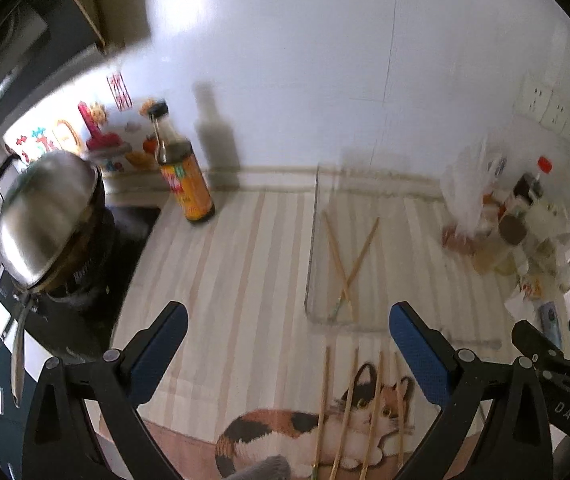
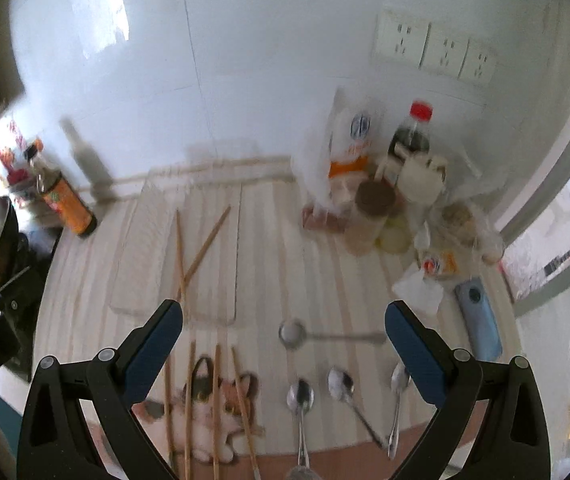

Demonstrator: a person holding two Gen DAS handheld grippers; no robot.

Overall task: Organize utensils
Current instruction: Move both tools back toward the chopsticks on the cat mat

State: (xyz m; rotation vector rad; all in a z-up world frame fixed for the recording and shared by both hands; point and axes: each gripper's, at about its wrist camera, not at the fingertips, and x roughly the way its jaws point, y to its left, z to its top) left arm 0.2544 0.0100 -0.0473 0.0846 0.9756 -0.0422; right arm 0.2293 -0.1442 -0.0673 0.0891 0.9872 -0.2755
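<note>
Hovering with both tools spread and empty, right tool [image 2: 283, 322] above the chopsticks [image 2: 215, 400]. Thin sticks lying close together risk a double grab or rolling away.

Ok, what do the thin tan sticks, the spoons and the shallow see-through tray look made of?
Thin tan chopsticks: probably bamboo or wood, matte and pale.
Shiny silver spoons: metal, likely stainless steel, given their bright reflections.
Shallow see-through tray: clear plastic or glass; the striped mat shows through.
</note>
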